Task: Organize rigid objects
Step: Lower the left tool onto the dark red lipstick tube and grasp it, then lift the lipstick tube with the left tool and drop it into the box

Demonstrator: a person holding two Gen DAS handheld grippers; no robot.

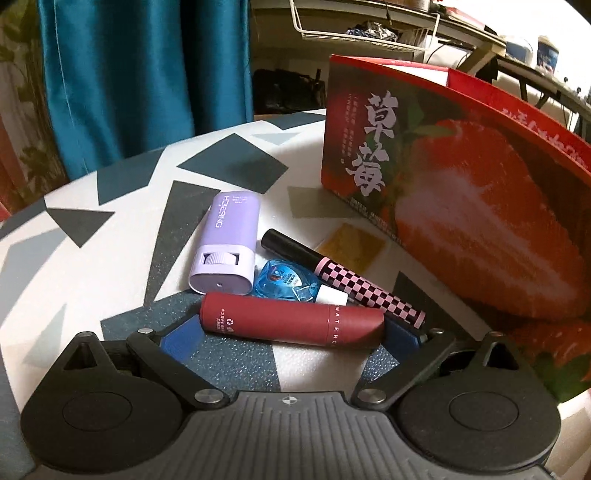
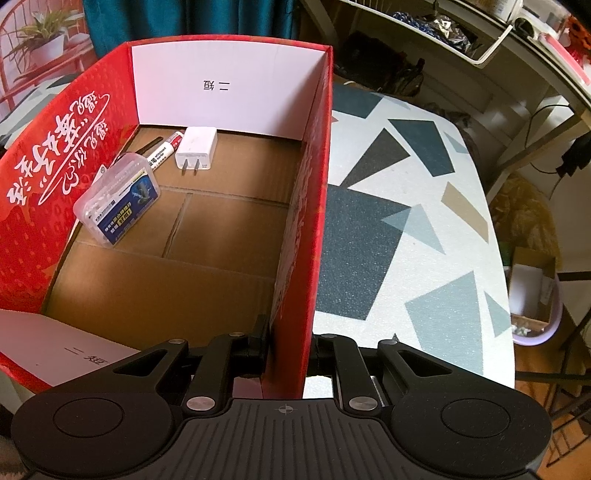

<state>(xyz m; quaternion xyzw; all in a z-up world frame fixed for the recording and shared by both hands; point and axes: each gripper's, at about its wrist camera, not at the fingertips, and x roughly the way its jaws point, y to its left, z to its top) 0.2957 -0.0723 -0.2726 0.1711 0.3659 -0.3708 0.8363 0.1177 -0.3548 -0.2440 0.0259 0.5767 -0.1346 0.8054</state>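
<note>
I work at a table [image 2: 424,229] with a white top that carries grey, dark teal and tan angular shapes. Behind it a teal curtain [image 1: 144,74] hangs in long folds, and beside the curtain I see a wall picture of a plant [image 2: 40,37] on reddish ground. A white wire basket [image 1: 365,26] hangs under a pale shelf farther back. On the brown floor near the table stands a lilac tub [image 2: 535,314]. Soft light falls on the tabletop.
</note>
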